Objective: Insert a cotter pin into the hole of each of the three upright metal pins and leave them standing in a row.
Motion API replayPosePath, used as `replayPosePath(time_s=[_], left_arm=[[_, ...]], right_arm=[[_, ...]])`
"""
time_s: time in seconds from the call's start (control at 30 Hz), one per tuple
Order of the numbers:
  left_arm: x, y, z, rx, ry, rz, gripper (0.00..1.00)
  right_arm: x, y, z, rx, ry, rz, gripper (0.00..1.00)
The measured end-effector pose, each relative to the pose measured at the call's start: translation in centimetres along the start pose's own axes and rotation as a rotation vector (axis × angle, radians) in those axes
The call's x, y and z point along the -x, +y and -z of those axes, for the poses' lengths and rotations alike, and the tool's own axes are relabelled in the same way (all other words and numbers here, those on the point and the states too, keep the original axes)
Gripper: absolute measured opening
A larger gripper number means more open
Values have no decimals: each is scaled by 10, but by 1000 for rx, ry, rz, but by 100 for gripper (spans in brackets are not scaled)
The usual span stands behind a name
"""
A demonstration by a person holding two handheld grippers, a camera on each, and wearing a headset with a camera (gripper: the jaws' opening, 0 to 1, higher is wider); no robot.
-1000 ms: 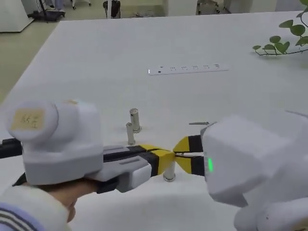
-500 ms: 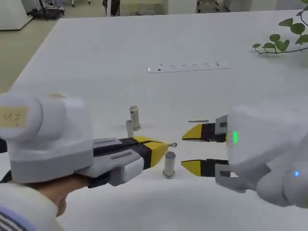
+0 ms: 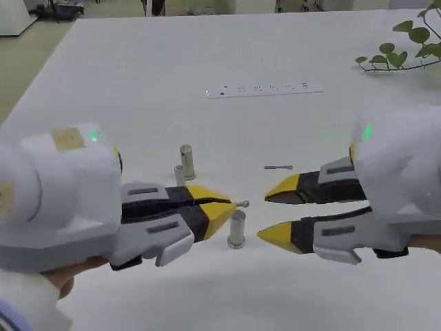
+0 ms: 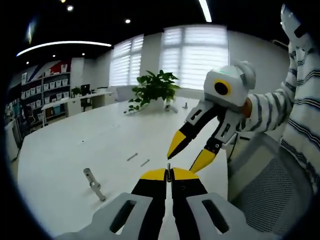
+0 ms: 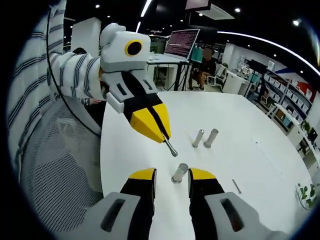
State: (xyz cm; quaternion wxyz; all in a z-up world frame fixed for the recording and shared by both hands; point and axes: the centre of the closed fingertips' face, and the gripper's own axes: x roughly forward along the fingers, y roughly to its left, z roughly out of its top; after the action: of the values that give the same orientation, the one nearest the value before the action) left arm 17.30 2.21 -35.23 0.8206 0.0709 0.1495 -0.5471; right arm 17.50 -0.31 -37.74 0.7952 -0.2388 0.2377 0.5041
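Note:
My left gripper [image 3: 231, 207] is shut on a thin cotter pin [image 3: 241, 204], whose looped end sticks out past the yellow tips; the cotter pin [image 4: 169, 170] also shows between the closed jaws in the left gripper view. A short upright metal pin [image 3: 236, 229] stands just below that tip. My right gripper [image 3: 265, 216] is open, and in its own view the metal pin [image 5: 180, 173] stands between its spread jaws. Two more metal pins [image 3: 186, 162] stand upright farther back on the left. A loose cotter pin [image 3: 278, 167] lies flat on the table.
A white power strip [image 3: 264, 89] lies across the far middle of the white table [image 3: 138, 89]. A leafy plant [image 3: 403, 48] trails in at the far right. In the right gripper view a mesh chair [image 5: 55, 165] and a striped sleeve [image 5: 75, 75] are on the left.
The right gripper, shut close against the left tip a second ago, has opened and drawn back to the right. The left gripper keeps the cotter pin. The camera has shifted slightly.

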Motion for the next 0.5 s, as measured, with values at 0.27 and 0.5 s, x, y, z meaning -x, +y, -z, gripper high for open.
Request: replayPosePath(time_s=[0.27, 0.5], left_arm=[[-2, -12, -7, -94, -23, 70, 0], [-6, -23, -4, -139, -9, 120, 0]], right_arm=[[0, 4, 2, -80, -9, -60, 19], [1, 9, 2, -102, -11, -78, 15]])
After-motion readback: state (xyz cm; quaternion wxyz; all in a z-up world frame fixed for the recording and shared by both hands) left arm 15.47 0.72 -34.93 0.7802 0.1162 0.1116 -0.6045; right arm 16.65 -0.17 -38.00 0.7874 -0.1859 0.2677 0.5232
